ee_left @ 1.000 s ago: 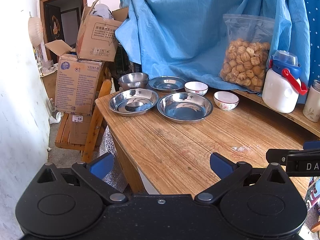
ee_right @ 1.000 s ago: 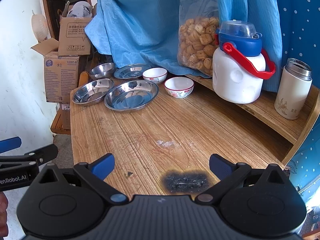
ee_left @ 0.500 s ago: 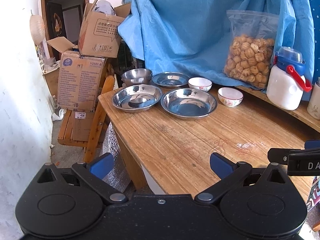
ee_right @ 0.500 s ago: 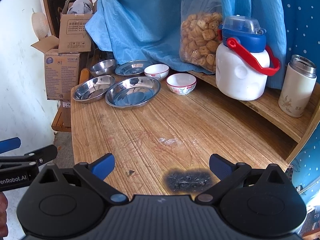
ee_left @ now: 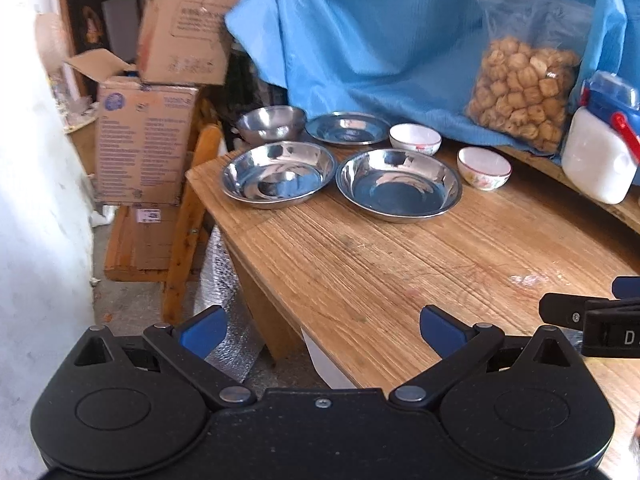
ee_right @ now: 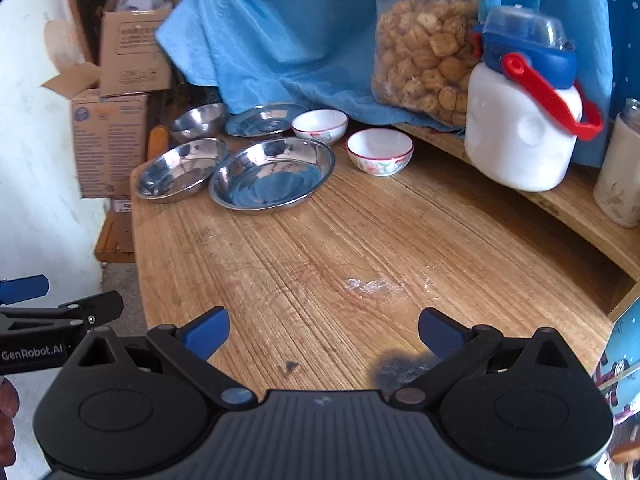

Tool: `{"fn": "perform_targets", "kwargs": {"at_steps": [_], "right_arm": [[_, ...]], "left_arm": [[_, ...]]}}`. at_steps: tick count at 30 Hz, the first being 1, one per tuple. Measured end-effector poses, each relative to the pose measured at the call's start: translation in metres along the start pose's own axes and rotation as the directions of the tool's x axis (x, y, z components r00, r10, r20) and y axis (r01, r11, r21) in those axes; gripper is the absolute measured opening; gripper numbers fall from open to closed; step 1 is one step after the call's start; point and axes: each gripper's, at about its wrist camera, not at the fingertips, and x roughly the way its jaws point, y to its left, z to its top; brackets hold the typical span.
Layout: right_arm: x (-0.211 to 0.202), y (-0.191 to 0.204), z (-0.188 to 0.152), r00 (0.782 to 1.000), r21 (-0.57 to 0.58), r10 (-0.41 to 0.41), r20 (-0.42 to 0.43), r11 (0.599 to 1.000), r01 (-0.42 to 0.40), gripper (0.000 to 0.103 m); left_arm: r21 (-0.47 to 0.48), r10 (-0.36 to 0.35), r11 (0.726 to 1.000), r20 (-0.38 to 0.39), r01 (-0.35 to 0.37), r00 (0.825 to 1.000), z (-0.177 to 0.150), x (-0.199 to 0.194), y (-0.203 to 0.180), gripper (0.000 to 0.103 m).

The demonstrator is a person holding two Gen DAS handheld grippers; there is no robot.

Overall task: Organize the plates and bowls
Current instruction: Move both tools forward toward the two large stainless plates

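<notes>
Two large steel plates (ee_left: pixel 278 178) (ee_left: pixel 400 186) lie side by side at the far left of the wooden table (ee_left: pixel 400 280). Behind them stand a steel bowl (ee_left: pixel 271 123), a flat steel plate (ee_left: pixel 347 128) and two white bowls (ee_left: pixel 415 139) (ee_left: pixel 484 168). The same dishes show in the right wrist view: plates (ee_right: pixel 180 176) (ee_right: pixel 272 180), white bowls (ee_right: pixel 319 126) (ee_right: pixel 379 151). My left gripper (ee_left: pixel 322 330) is open and empty over the table's near left edge. My right gripper (ee_right: pixel 324 332) is open and empty over the near table.
A white jug with blue lid and red handle (ee_right: pixel 524 120), a bag of snacks (ee_right: pixel 424 60) and a flask (ee_right: pixel 620 176) stand on a raised shelf at right. Blue cloth (ee_left: pixel 380 40) hangs behind. Cardboard boxes (ee_left: pixel 144 136) and a wooden chair (ee_left: pixel 188 220) stand left of the table.
Both grippers have moved forward toward the dishes, which now look larger and nearer. Both jaws stay open.
</notes>
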Motion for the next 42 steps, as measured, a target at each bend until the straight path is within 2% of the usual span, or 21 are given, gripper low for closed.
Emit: {"fn": "perform_targets", "kwargs": {"at_steps": [4,10,15,18,22,26,28,29,31,35,37,42], "right_arm": [[0.026,0.012,0.016,0.998,0.061,-0.064,-0.030,0.996,0.065,0.103],[0.057,0.039,0.057,0.990,0.152,-0.138,-0.026,0.978,0.140,0.103],[0.074,0.068,0.074,0.988,0.129,-0.152,-0.036,0.979,0.156,0.103],[0.082,0.079,0.079,0.988,0.098,-0.142,-0.062,0.984,0.147,0.103],[0.092,0.086,0.088,0.990,0.061,-0.121,-0.070,0.990,0.125,0.103],[0.102,0.085,0.102,0.996,0.032,-0.085,-0.038,0.996,0.086,0.103],[0.105,0.084,0.108,0.999,0.029,-0.039,0.001,0.999,0.039,0.103],[0.108,0.084,0.110,0.999,0.027,-0.012,0.033,1.000,0.012,0.103],[0.117,0.091,0.113,1.000,0.012,0.008,0.025,1.000,-0.008,0.103],[0.121,0.107,0.118,0.999,-0.029,0.030,0.032,0.999,-0.029,0.103],[0.132,0.115,0.123,0.999,-0.033,0.027,0.017,0.999,-0.027,0.103],[0.159,0.137,0.150,1.000,-0.012,-0.020,0.018,1.000,0.021,0.103]], "left_arm": [[0.041,-0.080,0.996,-0.054,0.082,0.995,0.022,0.041,0.024,0.102],[0.075,-0.181,0.980,-0.058,0.185,0.982,0.071,0.086,0.069,0.102],[0.076,-0.236,0.967,-0.074,0.242,0.969,0.106,0.115,0.101,0.102],[0.078,-0.238,0.967,-0.085,0.244,0.968,0.116,0.129,0.109,0.102],[0.004,-0.240,0.970,-0.137,0.243,0.961,0.122,0.146,0.115,0.102],[-0.084,-0.225,0.973,-0.162,0.213,0.961,0.125,0.153,0.120,0.102],[-0.107,-0.208,0.975,-0.161,0.192,0.965,0.128,0.154,0.124,0.102],[-0.095,-0.205,0.977,-0.155,0.192,0.966,0.129,0.154,0.124,0.102],[-0.051,-0.195,0.981,-0.177,0.189,0.965,0.133,0.159,0.124,0.102],[-0.039,-0.226,0.974,-0.224,0.222,0.948,0.142,0.172,0.136,0.102],[-0.022,-0.217,0.975,-0.261,0.219,0.941,0.148,0.185,0.143,0.102],[0.109,-0.189,0.966,-0.315,0.234,0.930,0.173,0.224,0.166,0.102]]}}
